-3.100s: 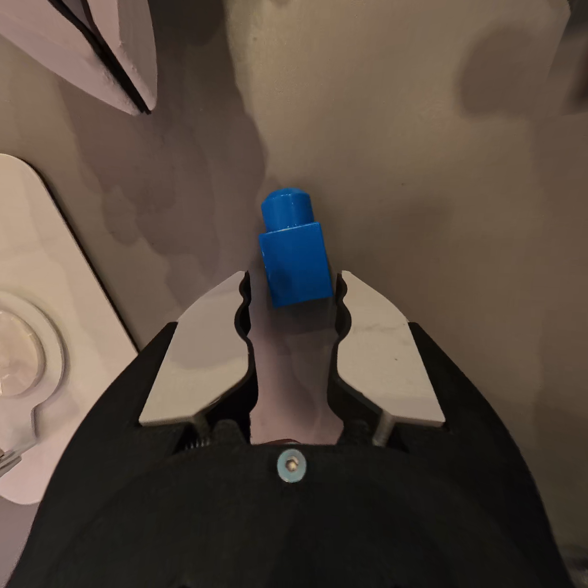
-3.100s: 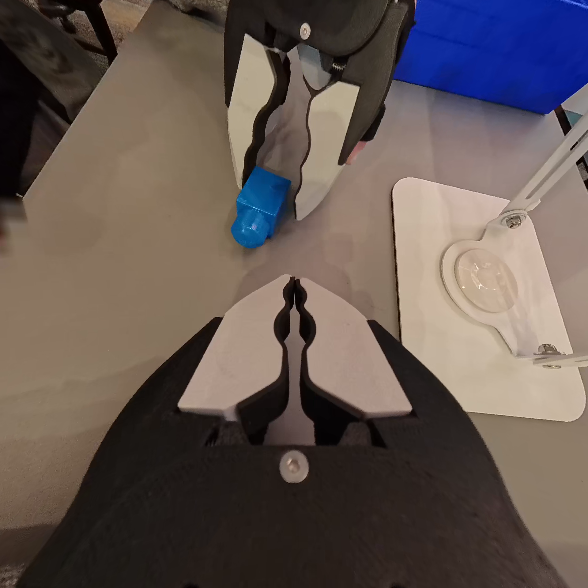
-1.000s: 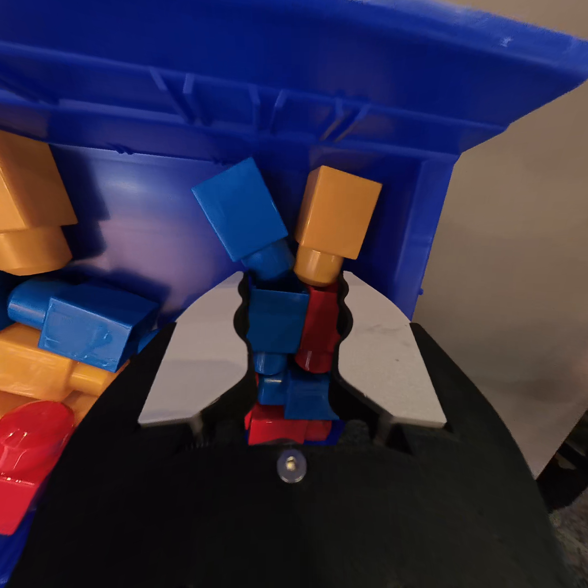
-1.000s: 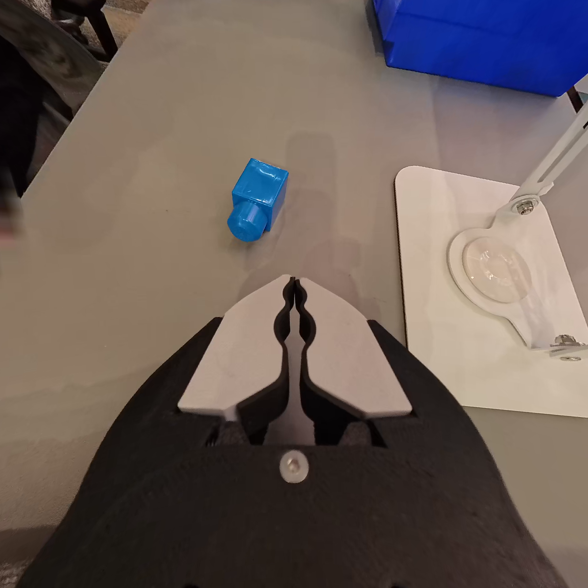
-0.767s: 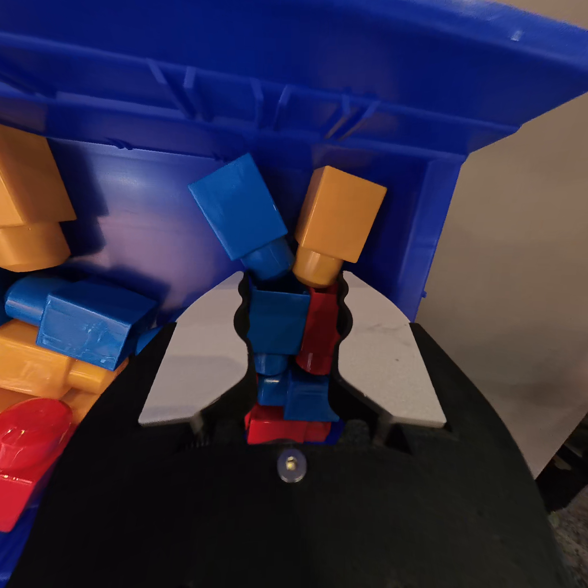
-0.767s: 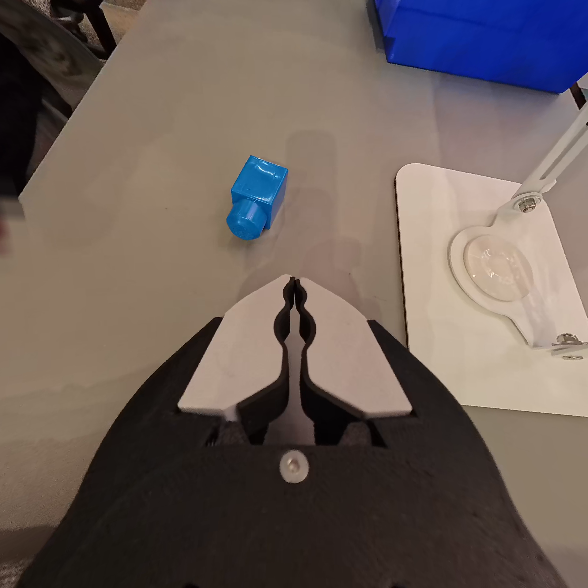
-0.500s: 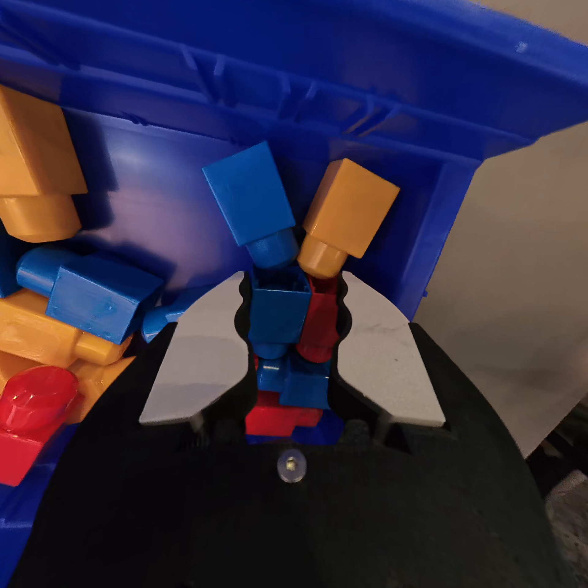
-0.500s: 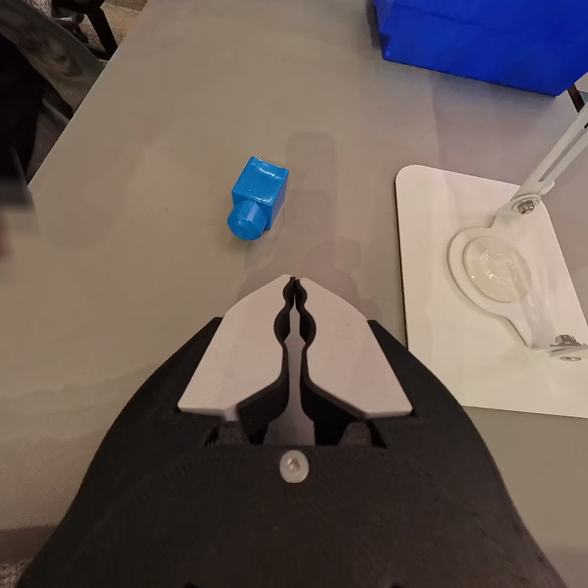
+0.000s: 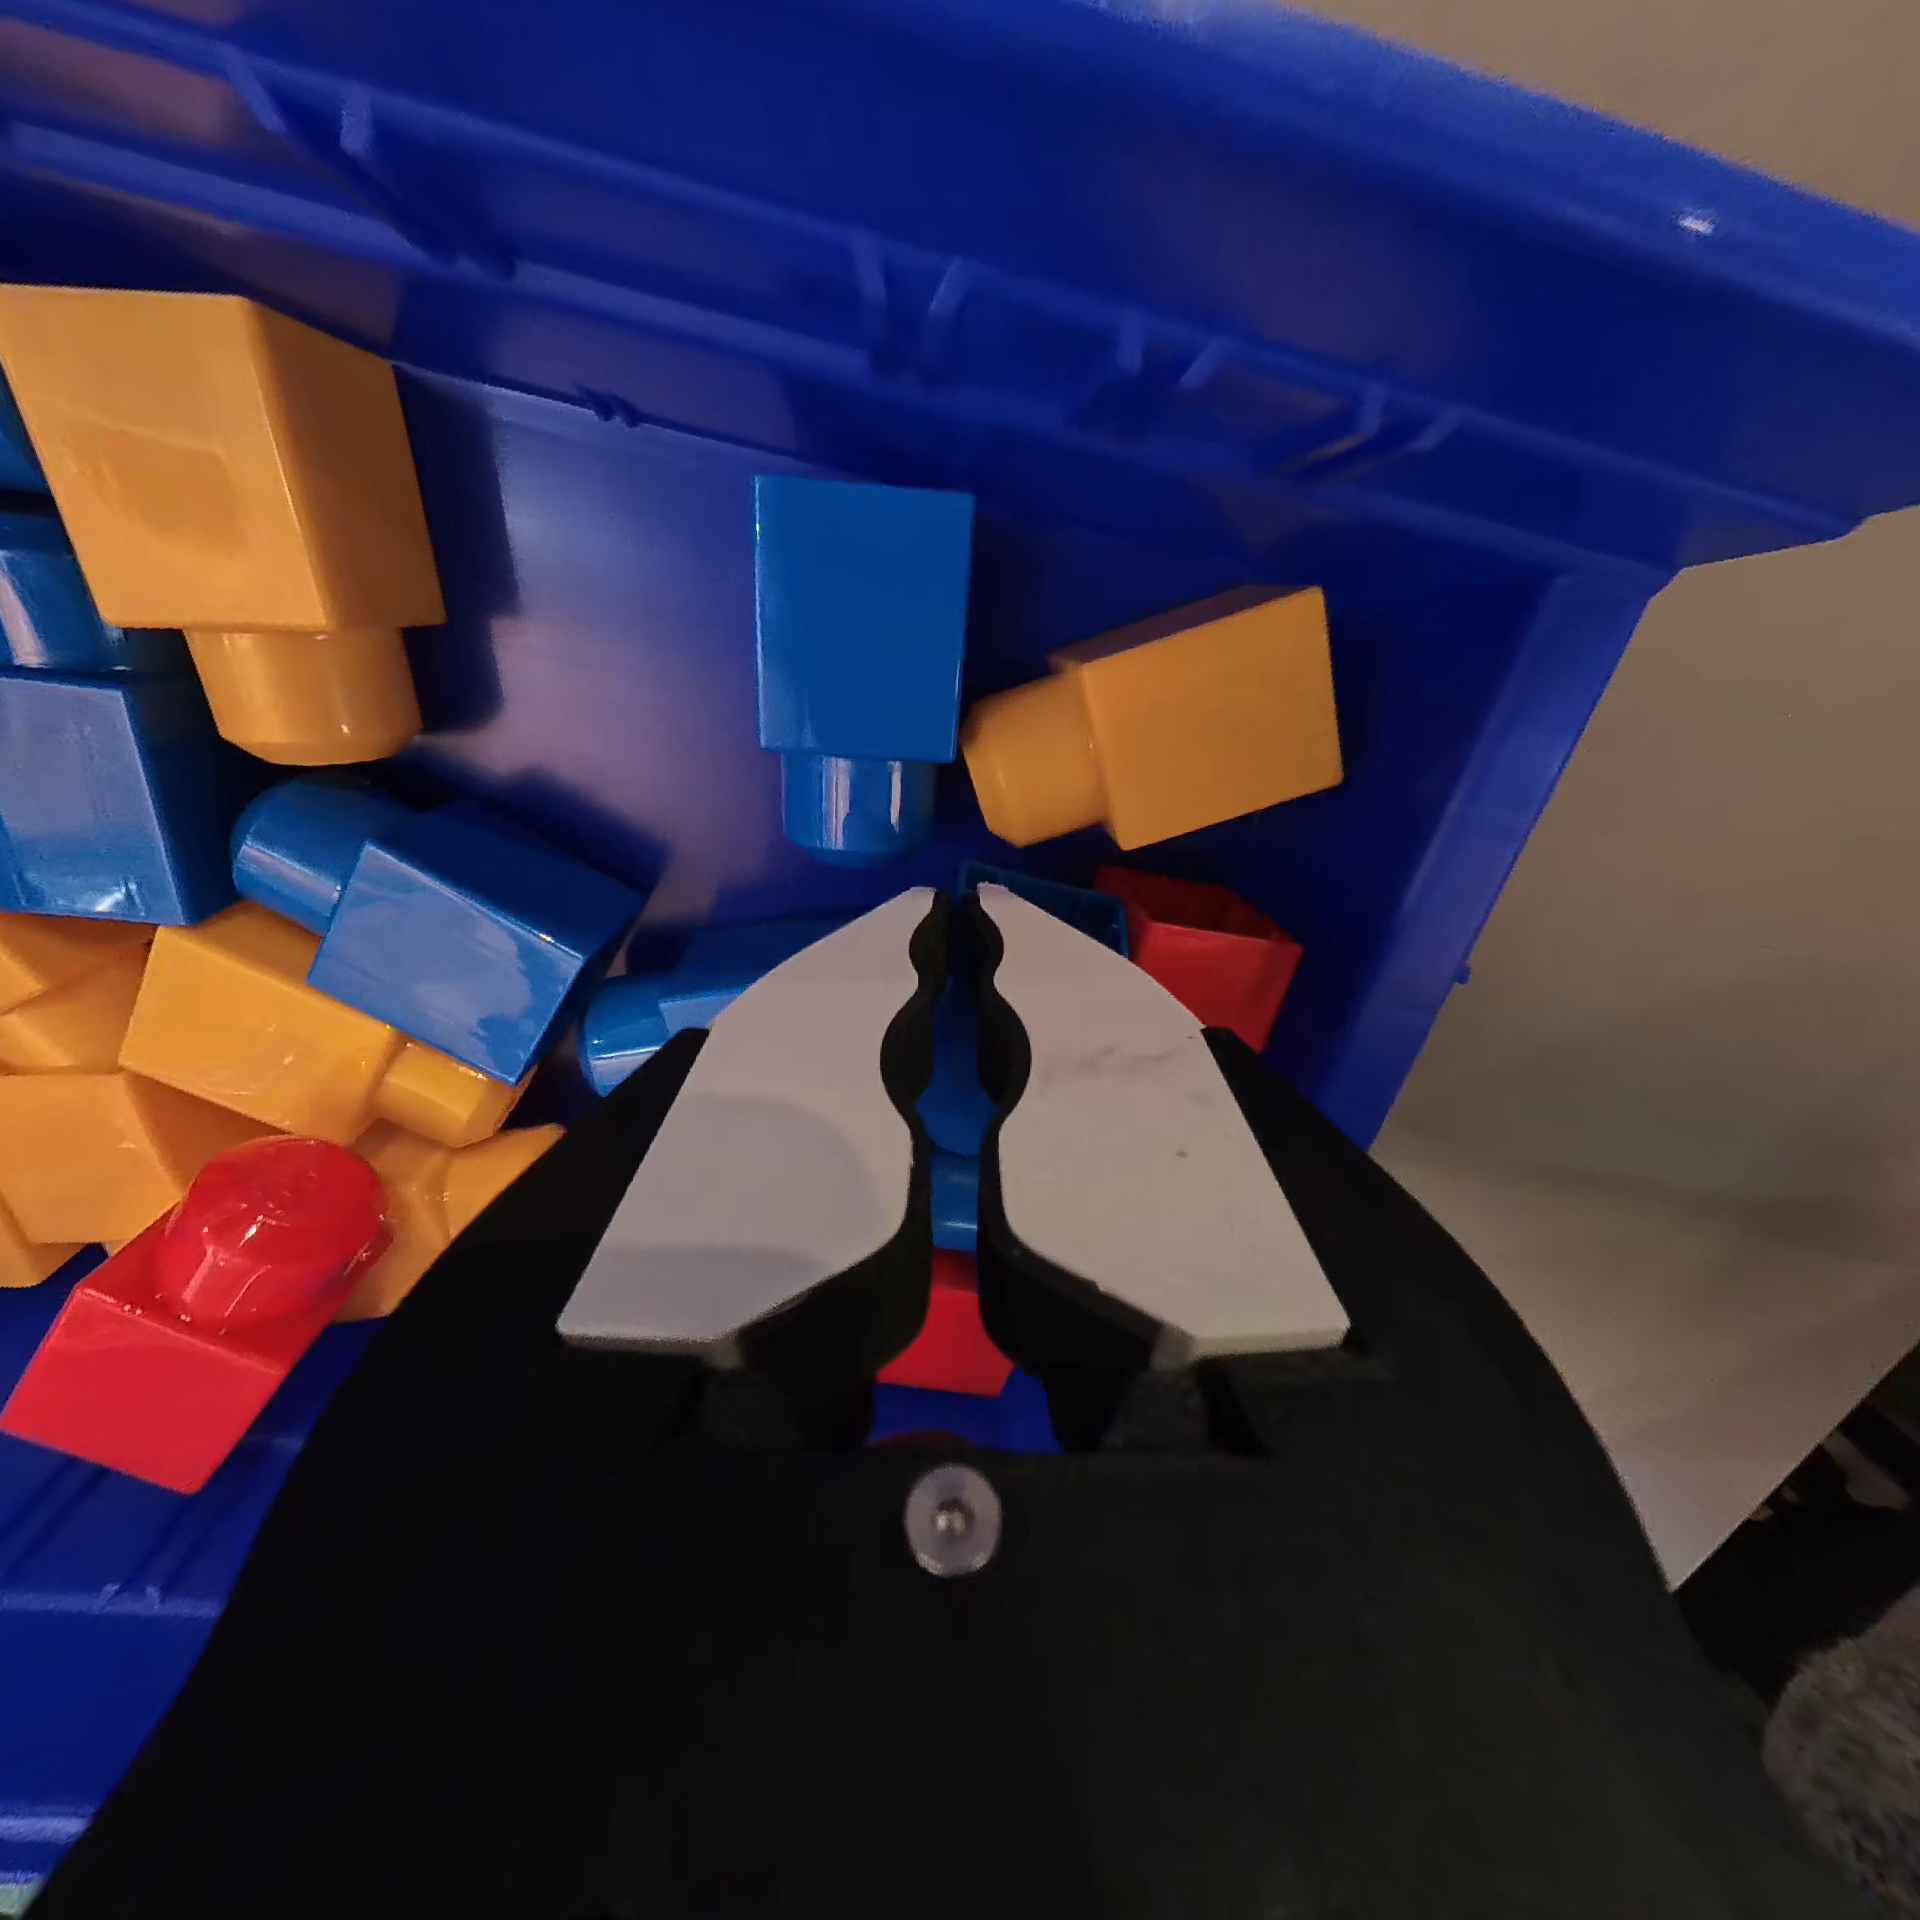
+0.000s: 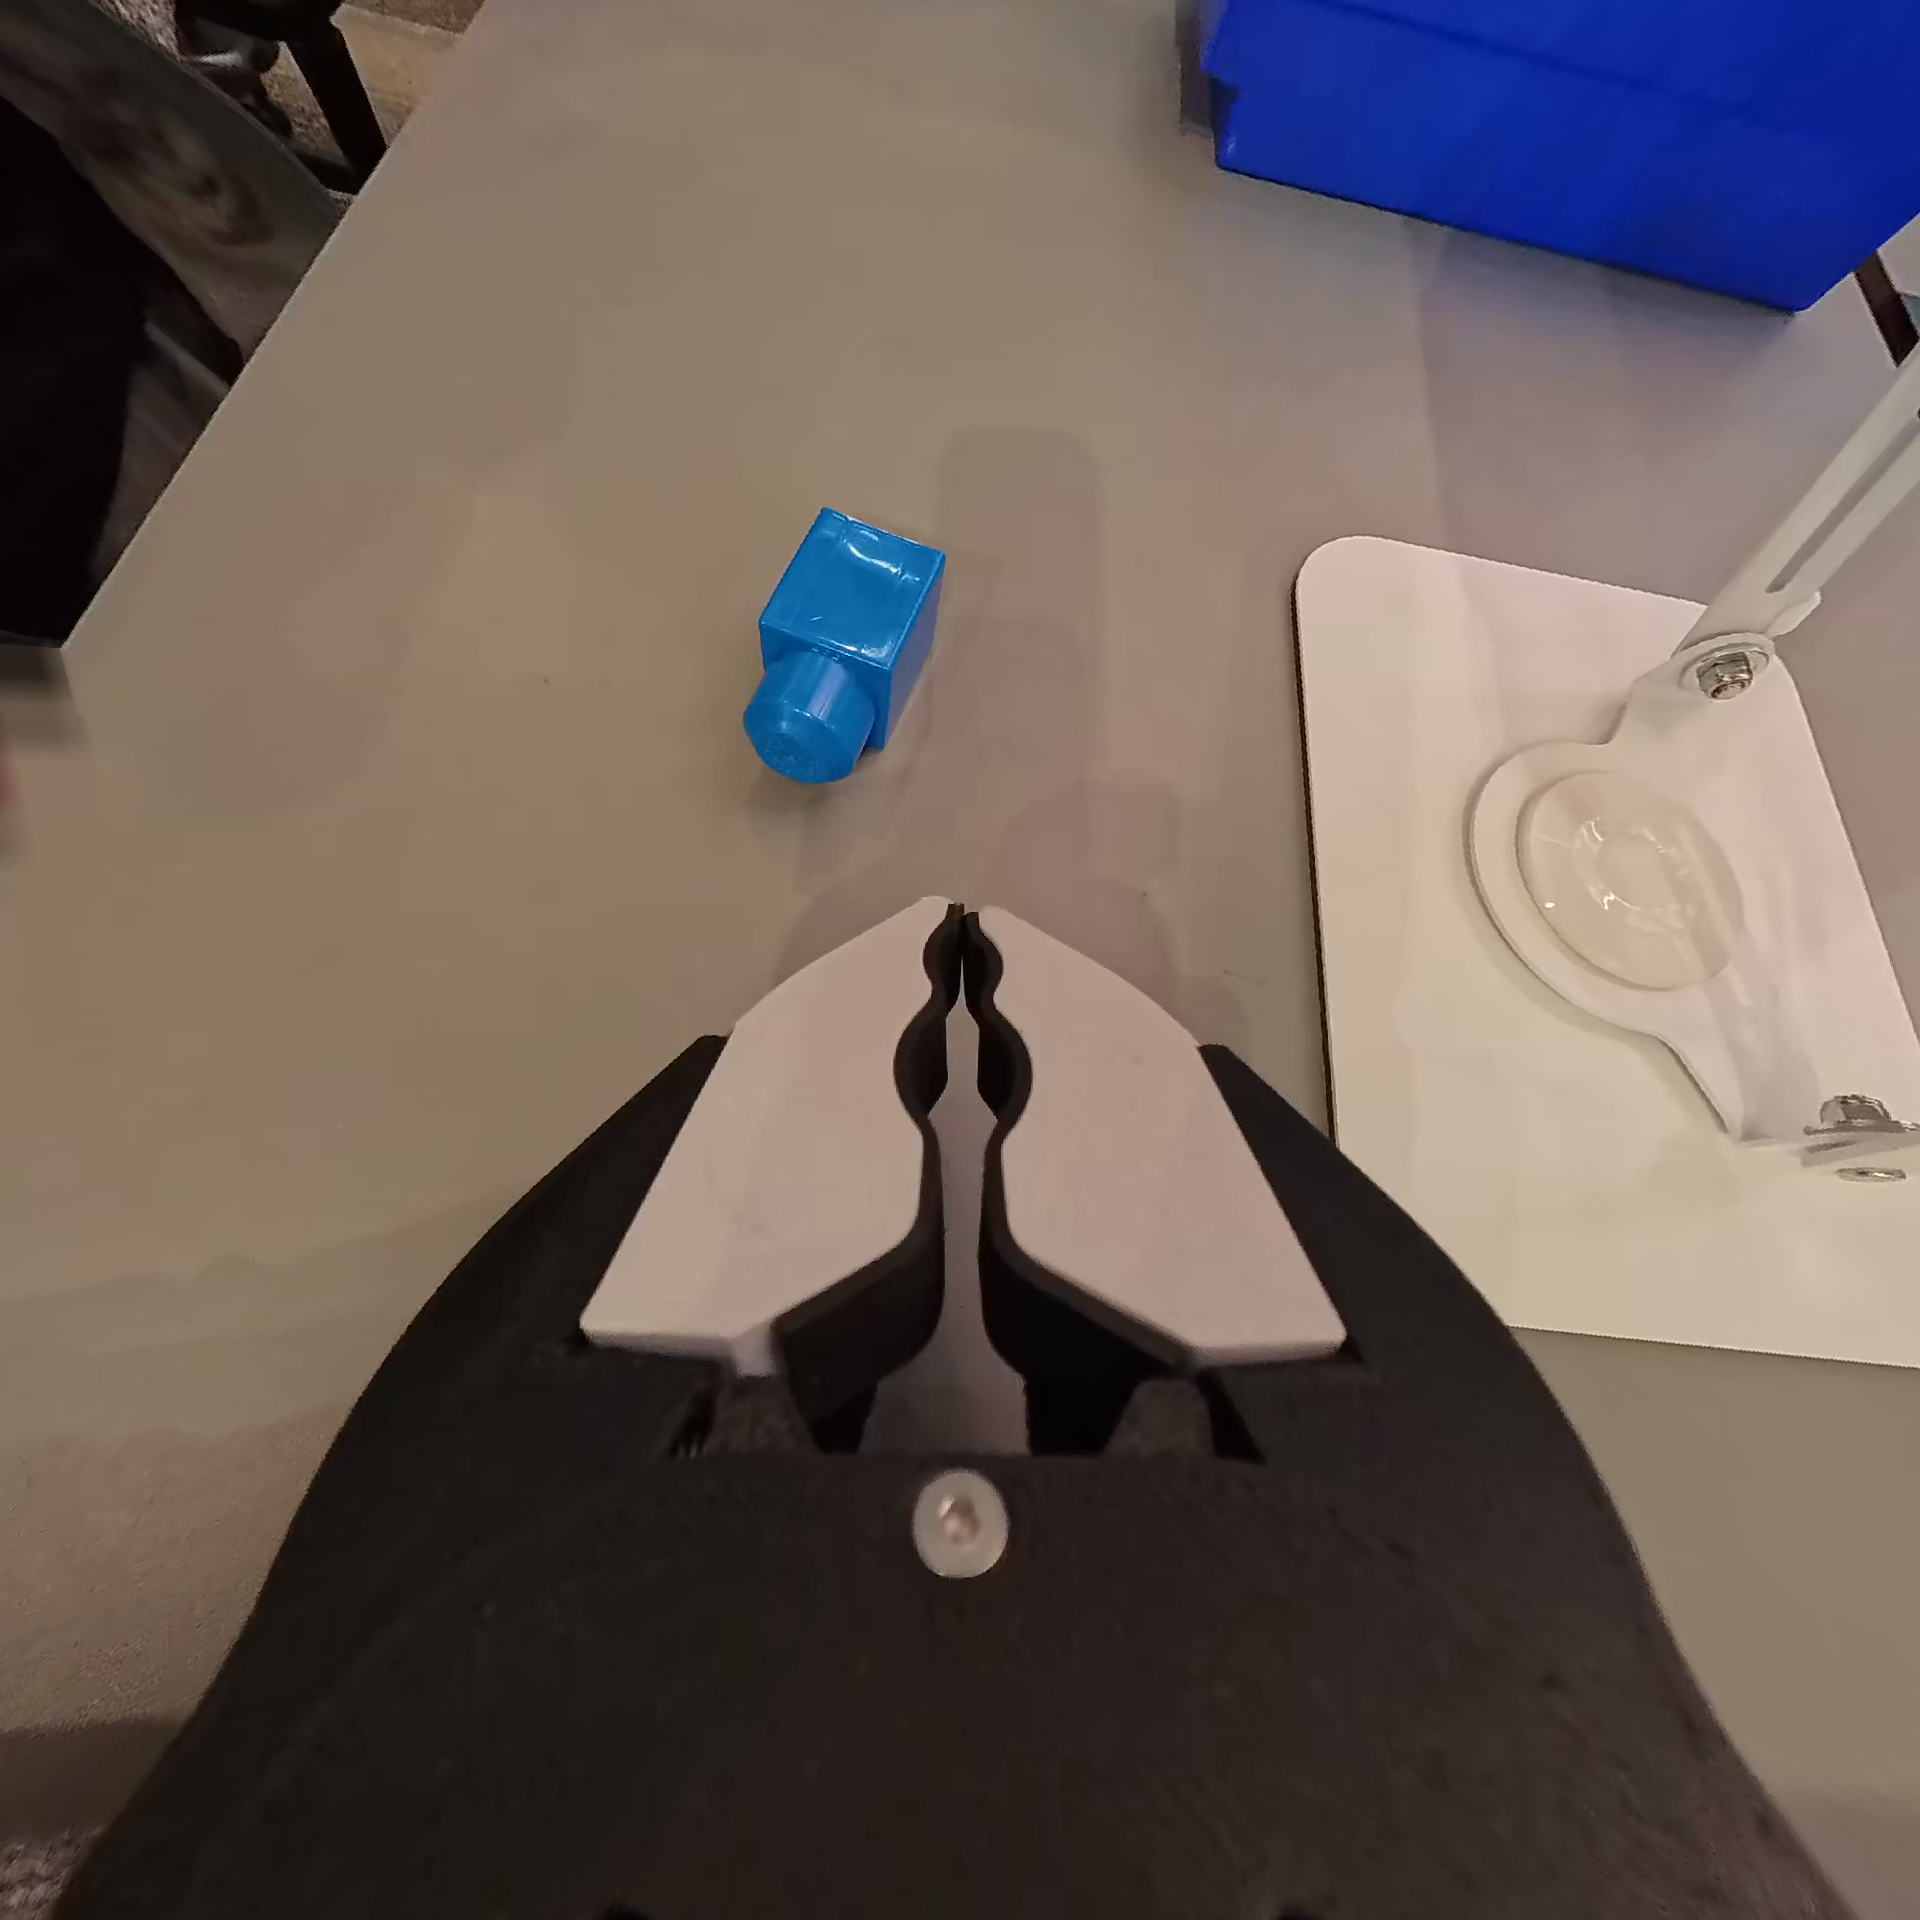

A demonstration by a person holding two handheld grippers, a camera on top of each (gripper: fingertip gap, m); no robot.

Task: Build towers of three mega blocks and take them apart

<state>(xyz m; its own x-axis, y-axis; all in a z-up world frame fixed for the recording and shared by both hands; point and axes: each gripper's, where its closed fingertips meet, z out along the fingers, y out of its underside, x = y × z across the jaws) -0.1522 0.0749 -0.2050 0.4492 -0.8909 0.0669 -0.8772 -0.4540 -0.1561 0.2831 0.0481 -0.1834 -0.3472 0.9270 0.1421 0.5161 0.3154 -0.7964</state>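
With both your left gripper (image 9: 956,902) in the blue bin (image 9: 1039,260) of blocks and your right gripper (image 10: 958,912) pinched shut on nothing, take the light, stiff, glossy blue block (image 10: 847,639) lying on the bench (image 10: 520,416) by its flat sides.

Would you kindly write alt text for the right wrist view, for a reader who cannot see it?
A single blue mega block lies on its side on a grey table, stud towards the camera, ahead of the right tool, whose fingers are shut with nothing between them. A white base plate sits to the right and a blue bin at top right.
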